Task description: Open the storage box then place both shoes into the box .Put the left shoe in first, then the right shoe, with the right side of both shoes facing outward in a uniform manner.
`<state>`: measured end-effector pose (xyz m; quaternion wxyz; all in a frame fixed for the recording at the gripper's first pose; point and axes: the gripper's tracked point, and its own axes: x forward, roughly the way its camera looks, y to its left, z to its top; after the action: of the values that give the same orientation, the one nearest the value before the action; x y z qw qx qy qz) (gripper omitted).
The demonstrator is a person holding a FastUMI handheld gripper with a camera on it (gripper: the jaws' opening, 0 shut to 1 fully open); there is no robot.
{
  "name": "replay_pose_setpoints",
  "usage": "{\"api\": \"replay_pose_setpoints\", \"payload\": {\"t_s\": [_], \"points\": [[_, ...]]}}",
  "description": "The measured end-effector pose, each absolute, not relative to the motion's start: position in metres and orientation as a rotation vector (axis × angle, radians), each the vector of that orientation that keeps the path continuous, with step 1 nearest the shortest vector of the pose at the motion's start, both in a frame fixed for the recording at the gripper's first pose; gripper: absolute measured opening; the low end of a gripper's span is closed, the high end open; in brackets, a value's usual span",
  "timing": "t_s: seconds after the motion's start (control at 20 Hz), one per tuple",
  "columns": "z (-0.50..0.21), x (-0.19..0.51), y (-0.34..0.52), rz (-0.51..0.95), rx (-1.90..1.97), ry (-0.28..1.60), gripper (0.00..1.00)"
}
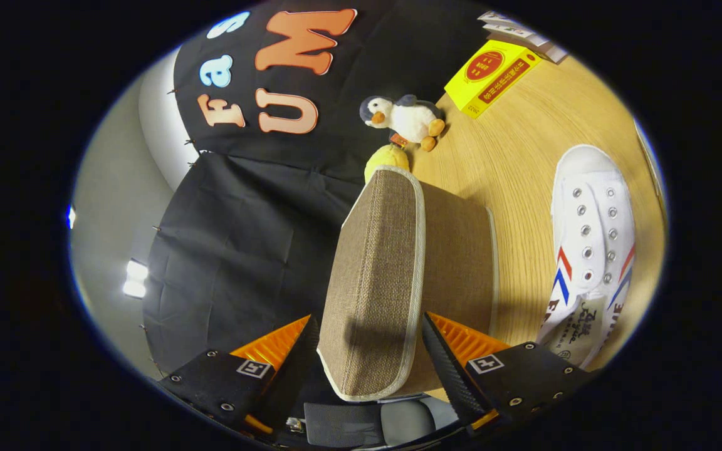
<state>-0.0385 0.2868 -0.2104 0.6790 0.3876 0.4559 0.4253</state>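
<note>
The brown woven storage box [461,269] stands on the wooden table [511,163]. Its lid [376,263], a thick fabric panel with pale trim, is seen edge-on and runs forward from between my fingers. My gripper [370,363] is shut on the lid's near end, with one finger pressing on each face. A white canvas shoe [590,250] with red and blue stripes and metal eyelets lies on the table beside the box, to the right of my right finger [442,357], apart from the box. What is inside the box is hidden by the lid.
Beyond the box, a penguin plush [402,118] and a yellow soft thing [387,160] sit by the black cloth wall. A yellow carton [492,75] and some papers [521,31] lie further off on the table. Bare wood shows between the box and the shoe.
</note>
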Motion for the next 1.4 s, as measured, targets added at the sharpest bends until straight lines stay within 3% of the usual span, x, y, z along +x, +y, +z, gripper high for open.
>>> {"api": "replay_pose_setpoints", "payload": {"t_s": [0.5,0.55,0.6,0.65,0.75,0.8,0.95,1.0,1.4], "points": [[-0.192,-0.037,0.273,0.992,1.126,1.030,0.94],[-0.190,-0.035,0.269,0.984,1.171,1.021,0.89],[-0.187,-0.032,0.266,0.978,1.216,1.013,0.74],[-0.179,-0.030,0.262,0.978,1.263,0.993,0.68],[-0.168,-0.025,0.263,0.983,1.293,0.955,0.44],[-0.169,-0.027,0.266,0.988,1.255,0.956,0.27],[-0.163,-0.025,0.272,0.971,1.181,0.923,0.05],[-0.154,-0.022,0.273,0.974,1.198,0.908,0.01],[-0.079,-0.045,0.317,1.049,1.147,0.816,0.01]]}}
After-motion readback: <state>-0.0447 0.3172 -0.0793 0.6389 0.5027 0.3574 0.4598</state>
